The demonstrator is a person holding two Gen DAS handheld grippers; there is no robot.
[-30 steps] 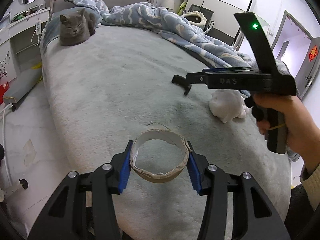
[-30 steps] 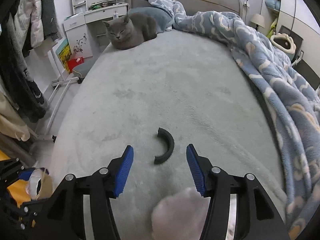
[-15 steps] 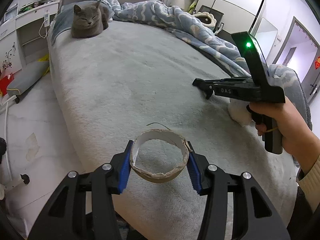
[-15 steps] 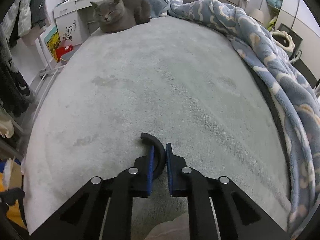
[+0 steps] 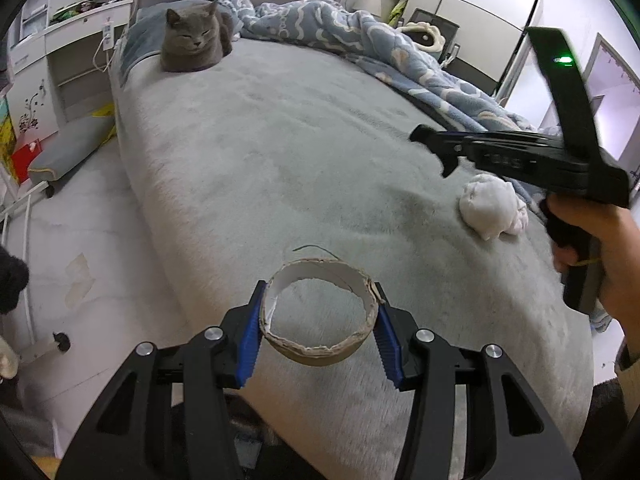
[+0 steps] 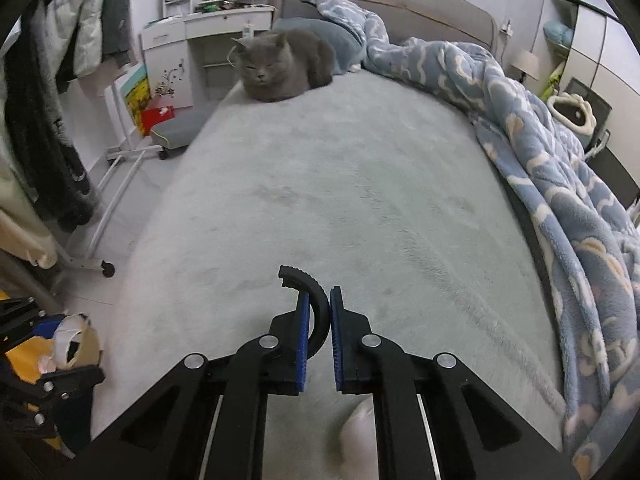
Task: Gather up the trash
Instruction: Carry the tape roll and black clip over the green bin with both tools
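My left gripper (image 5: 318, 320) is shut on a torn cardboard tape ring (image 5: 318, 312), held above the near edge of the grey bed (image 5: 300, 152). My right gripper (image 6: 319, 312) is shut on a curved black plastic piece (image 6: 310, 292), lifted a little off the bed cover. In the left wrist view the right gripper (image 5: 430, 142) shows from the side, held by a hand (image 5: 600, 248), with the black piece hanging at its tip. A crumpled white tissue wad (image 5: 492, 206) lies on the bed under that gripper and shows blurred at the bottom of the right wrist view as the tissue wad (image 6: 356, 428).
A grey cat (image 6: 280, 66) rests at the head of the bed beside a blue patterned blanket (image 6: 540, 152) along the right side. A clothes rack on wheels (image 6: 92, 208) and a white desk (image 6: 208, 36) stand left of the bed.
My right gripper closed on the black curved piece and lifted it off the bed. The left gripper kept its hold on the cardboard ring and shifted slightly.
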